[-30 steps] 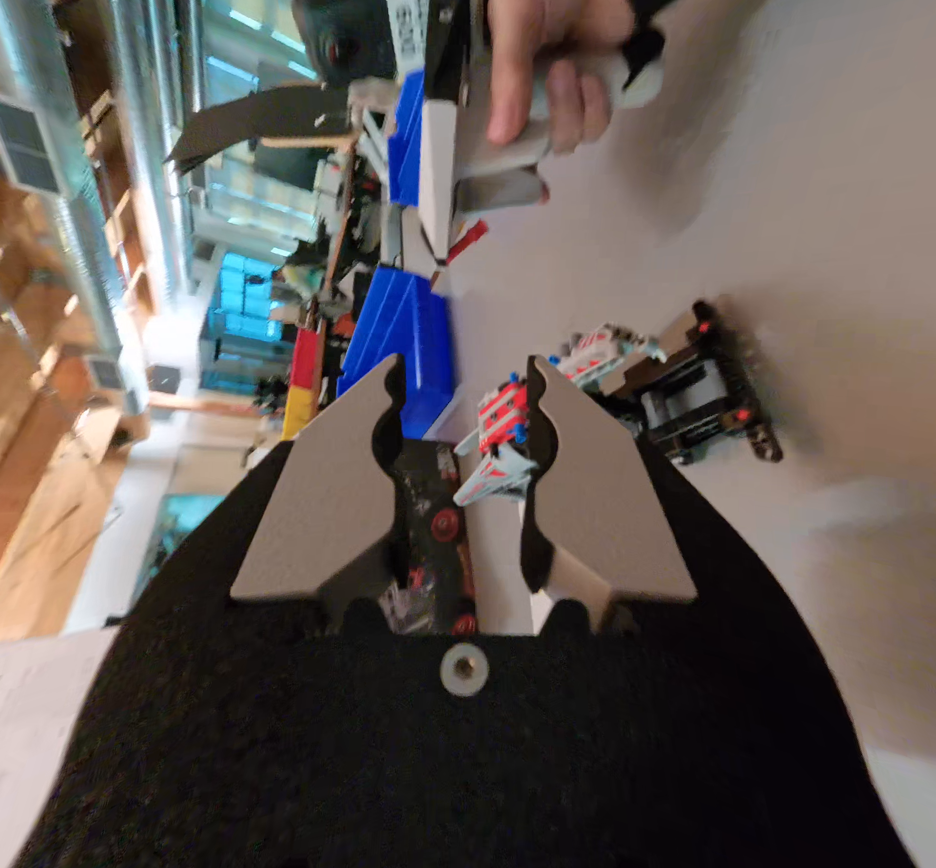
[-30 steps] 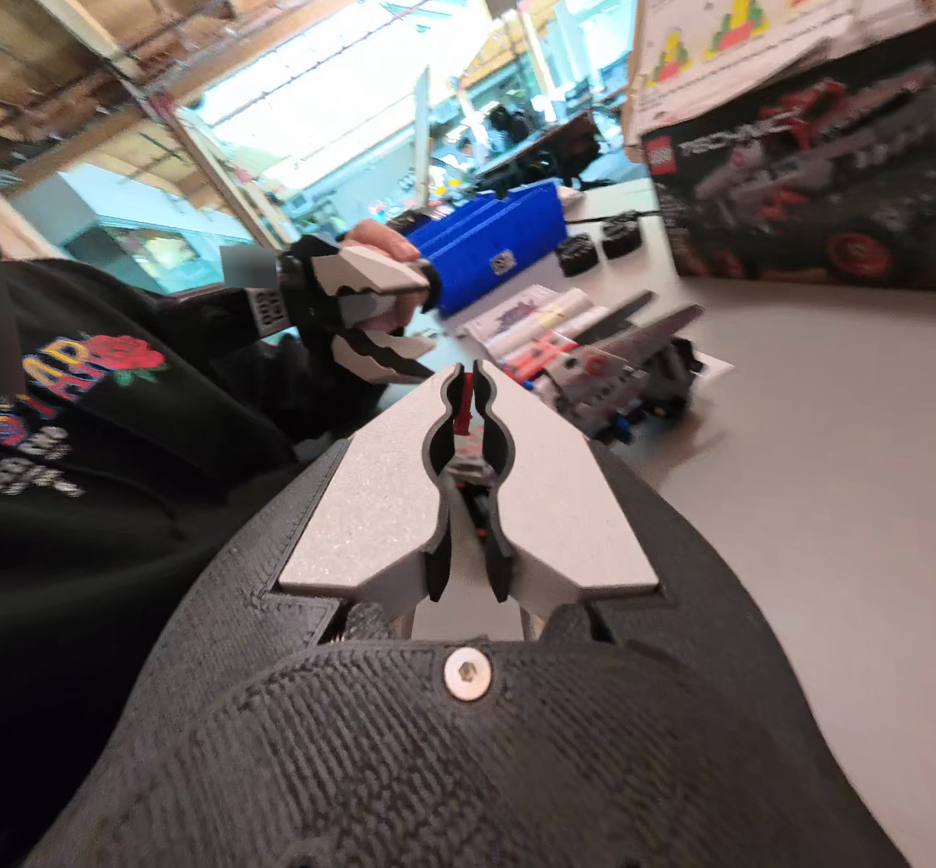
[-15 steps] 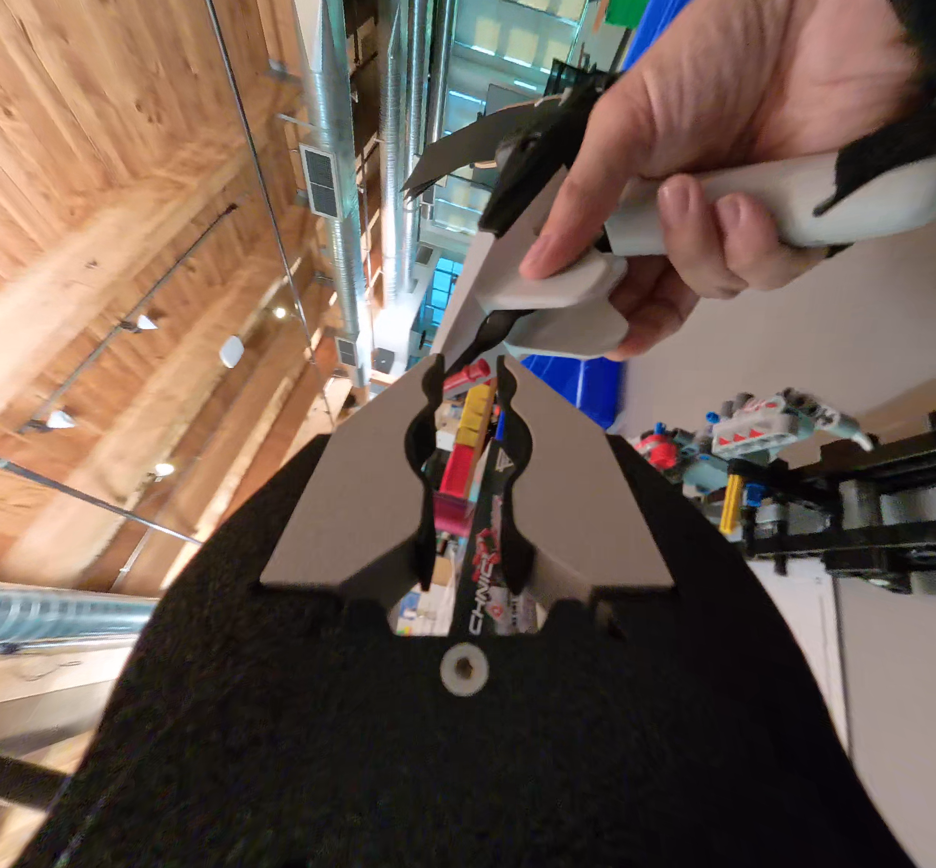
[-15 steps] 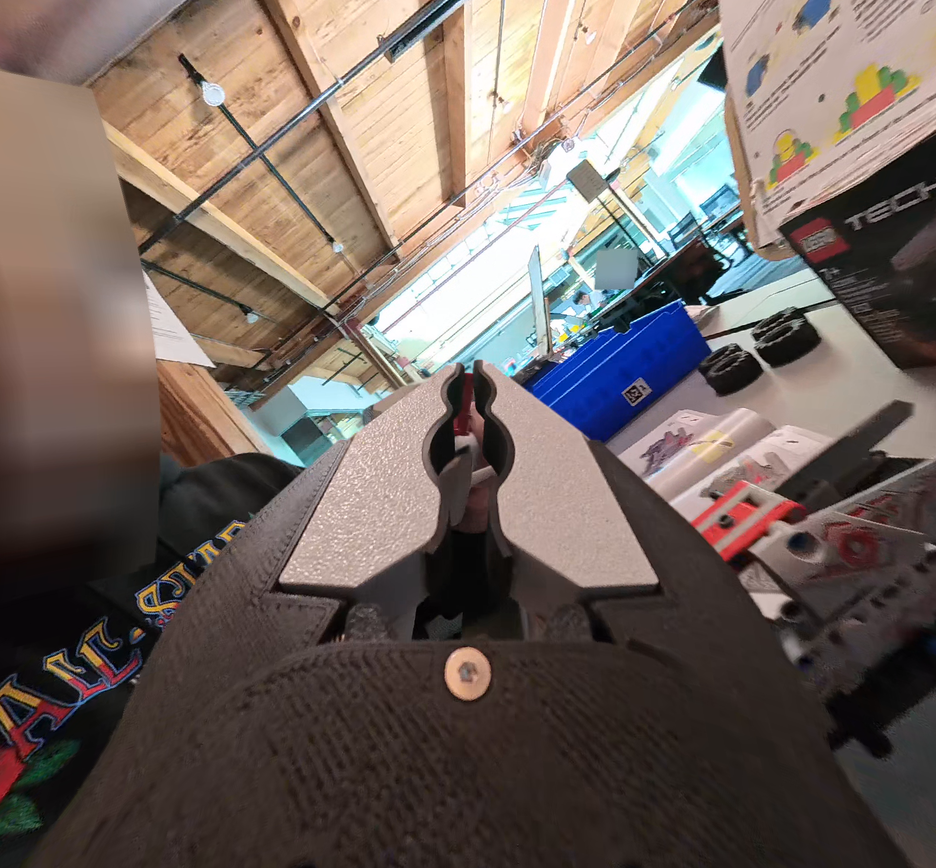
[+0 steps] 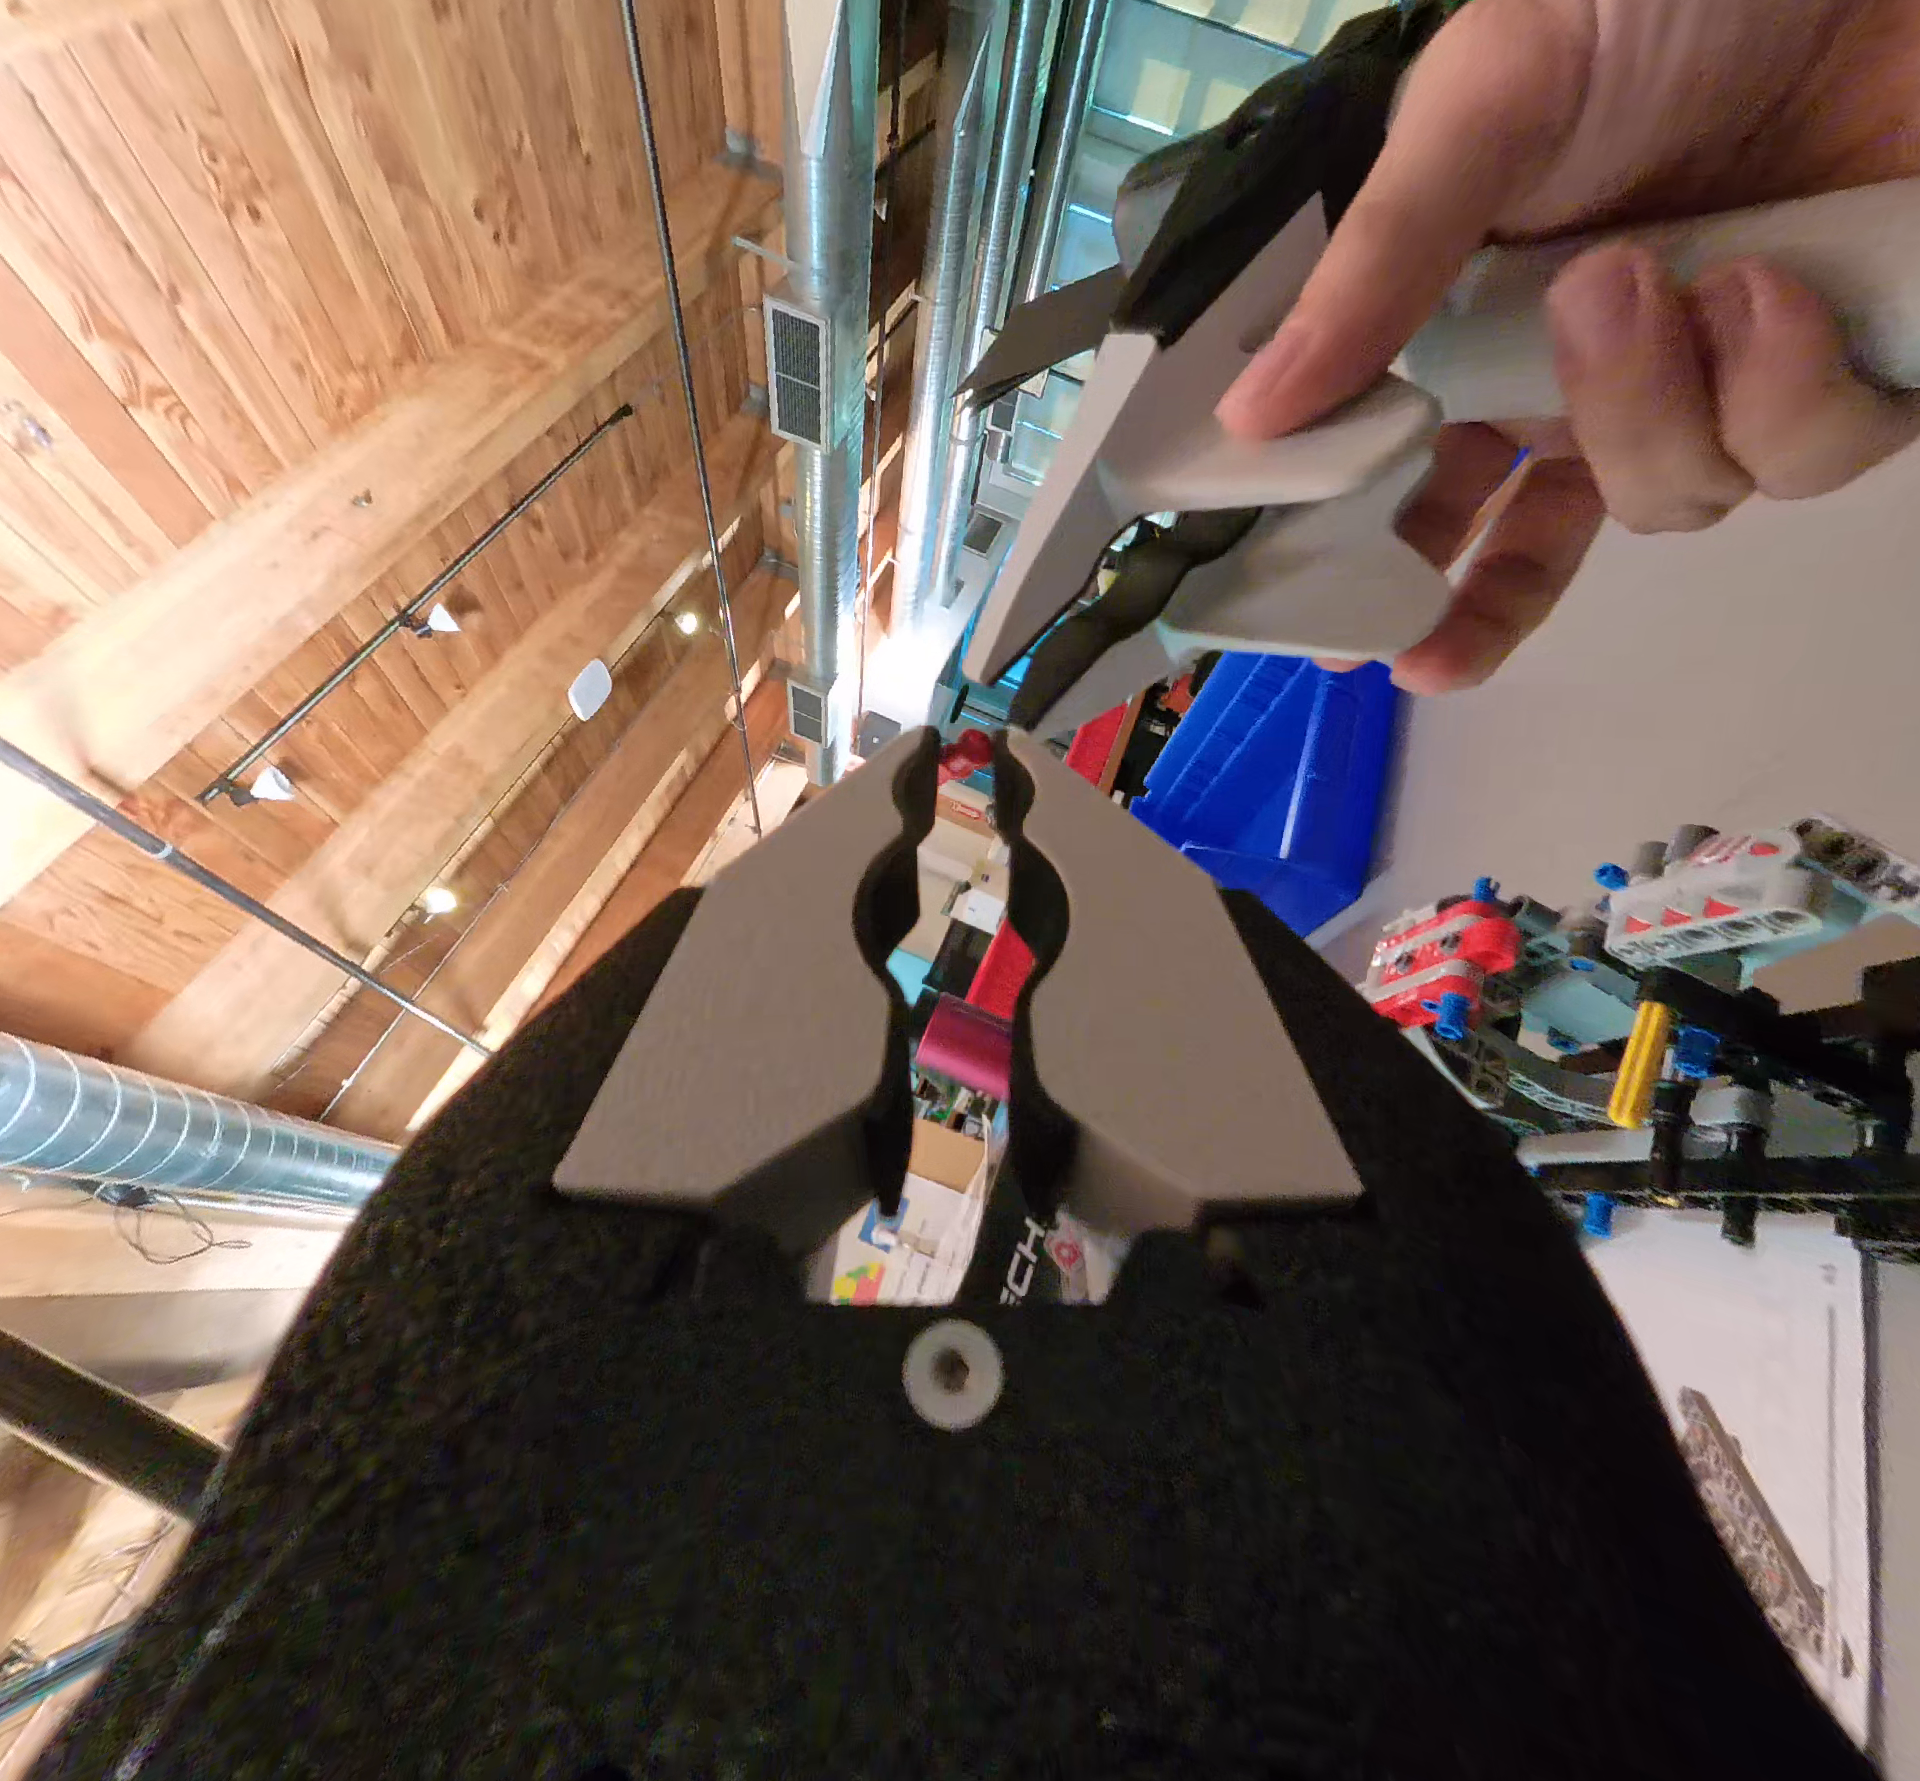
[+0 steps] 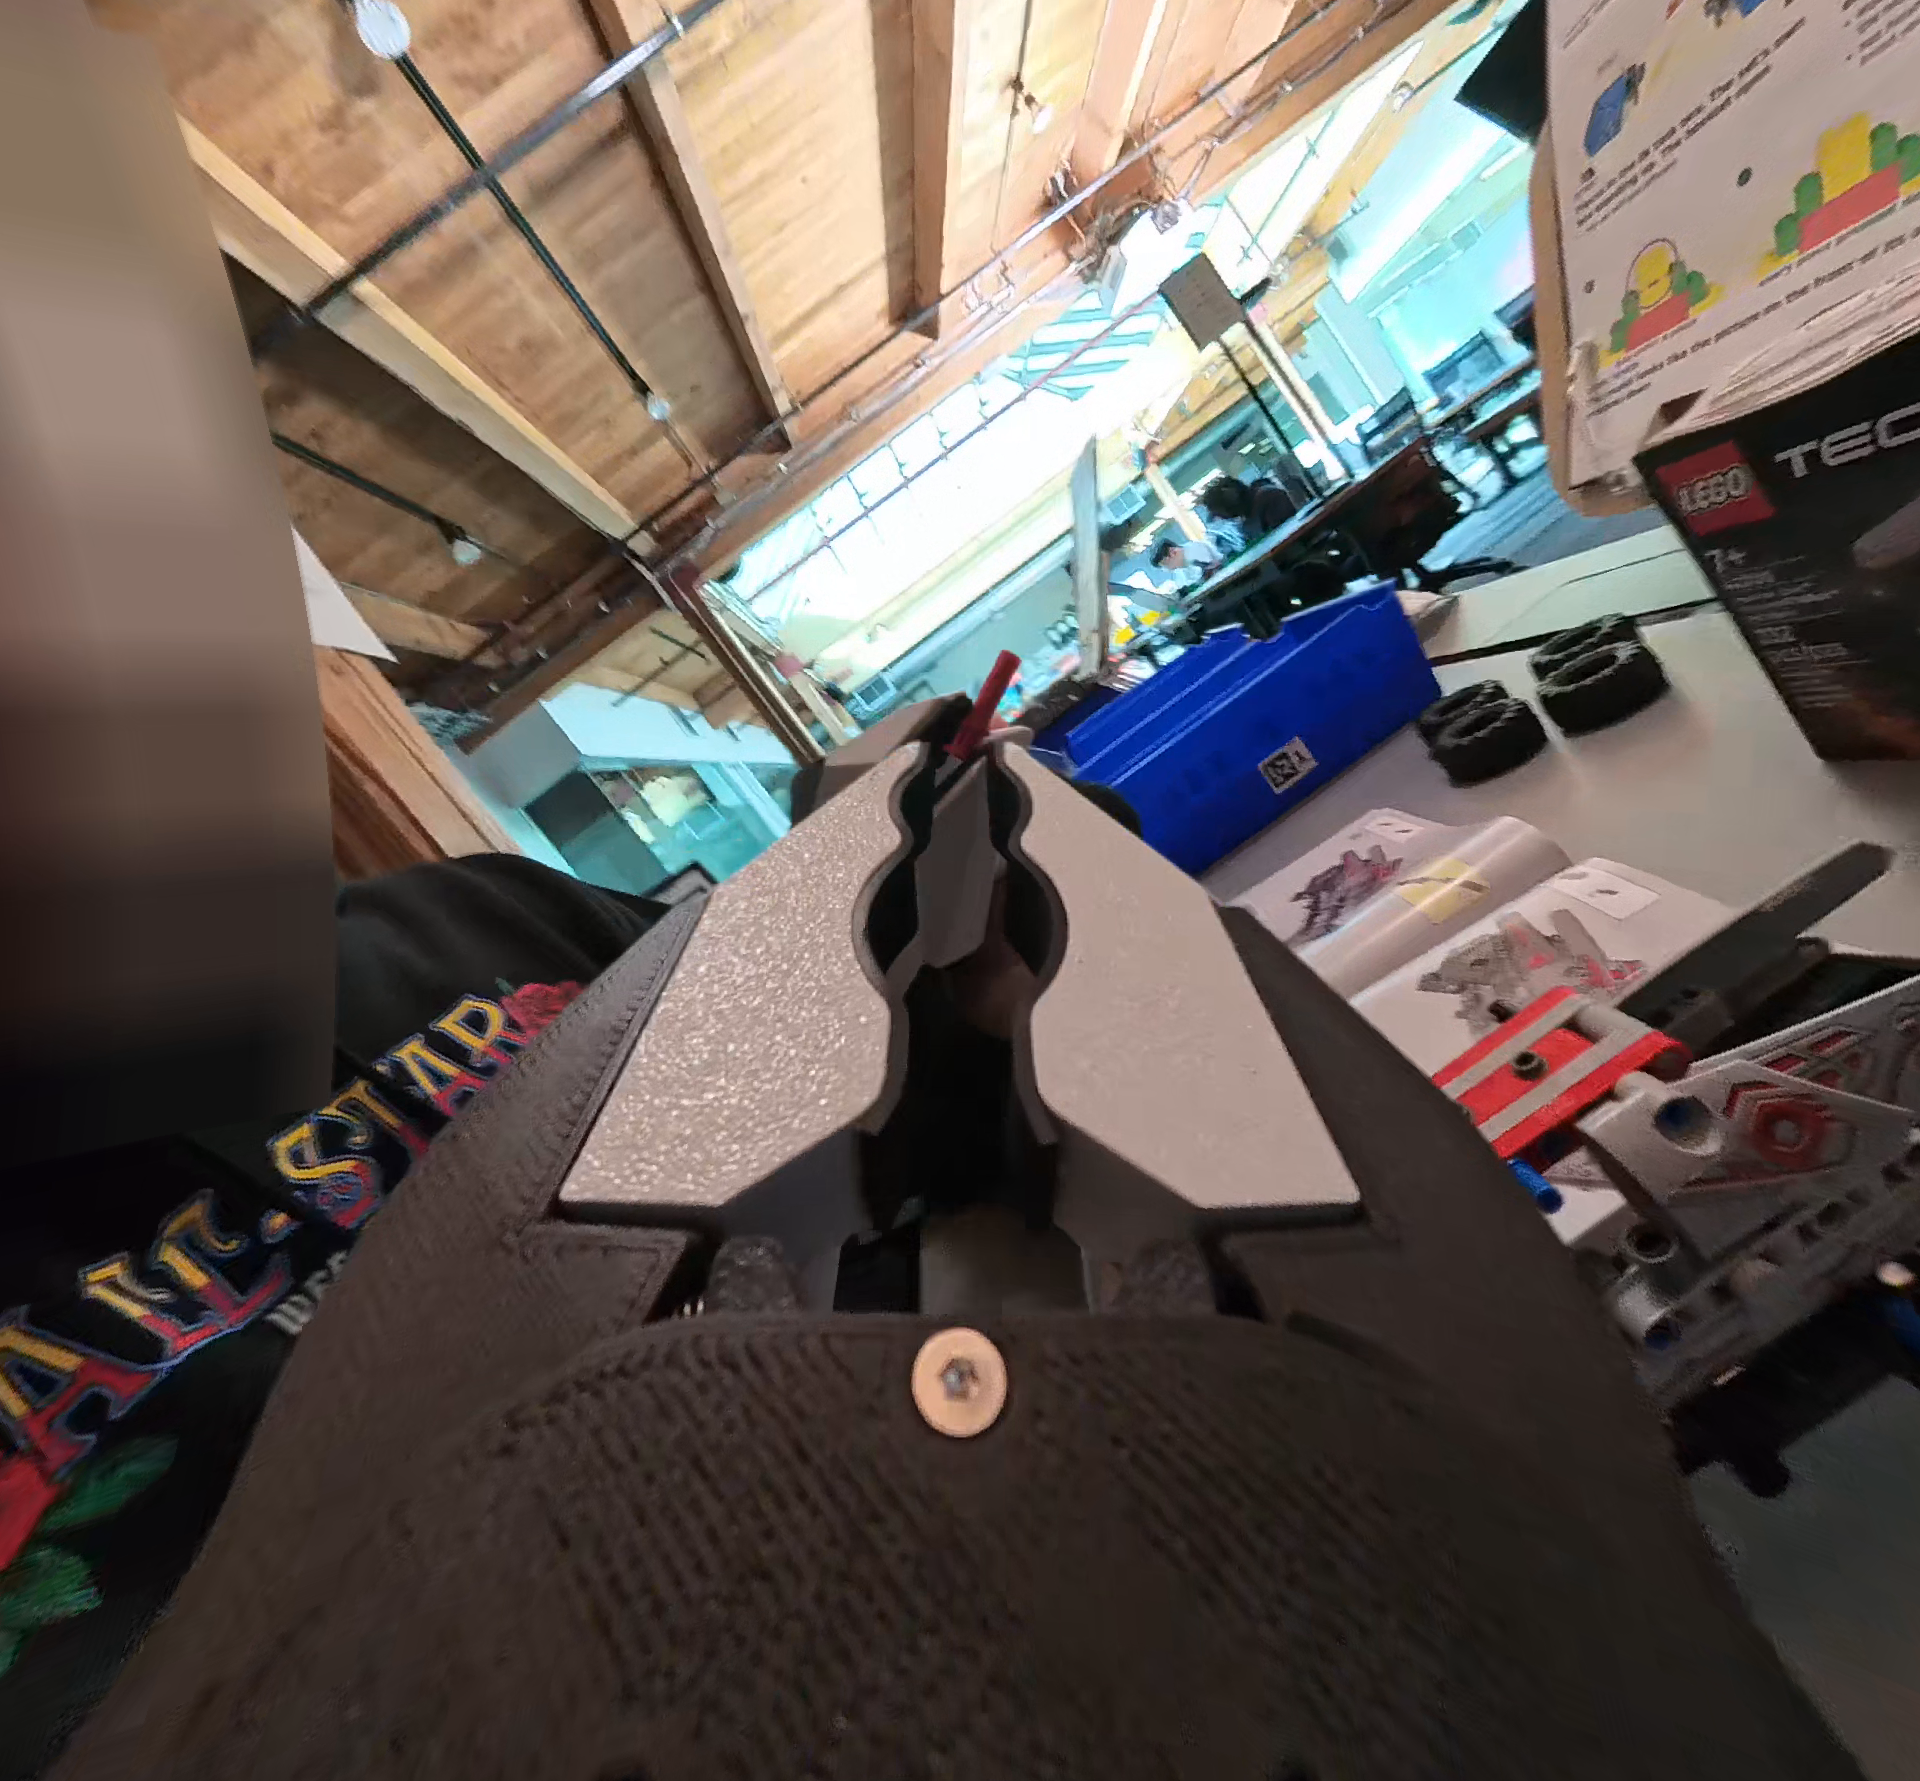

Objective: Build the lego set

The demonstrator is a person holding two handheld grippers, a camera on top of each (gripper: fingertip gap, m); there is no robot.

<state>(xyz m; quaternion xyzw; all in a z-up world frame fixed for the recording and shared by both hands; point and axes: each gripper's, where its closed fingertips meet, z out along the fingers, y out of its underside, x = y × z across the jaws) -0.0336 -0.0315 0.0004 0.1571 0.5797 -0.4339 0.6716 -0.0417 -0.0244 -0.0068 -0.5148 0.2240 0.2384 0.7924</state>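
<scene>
A small red pin (image 5: 964,755) sits between the nearly closed tips of my left gripper (image 5: 966,752). The right gripper (image 5: 1003,692), held by a hand (image 5: 1662,121), meets it tip to tip from above right. In the right wrist view my right gripper (image 6: 964,763) is shut on the same red pin (image 6: 982,701), which pokes out past its tips. The left gripper's grey finger (image 6: 956,884) shows behind the gap. Both grippers are held up in the air. The part-built black, grey and red lego model (image 5: 1662,1056) stands on the table (image 5: 1662,692), and it also shows in the right wrist view (image 6: 1714,1160).
A blue bin (image 6: 1247,734) stands at the back of the table. Two black tyres (image 6: 1486,729), the black lego box (image 6: 1818,588) and instruction booklets (image 6: 1382,884) lie near it. The person's dark sweatshirt (image 6: 208,1264) is close on the left.
Both grippers have risen from the table and come together tip to tip. The left gripper's jaws have narrowed onto the red pin that the right gripper kept holding.
</scene>
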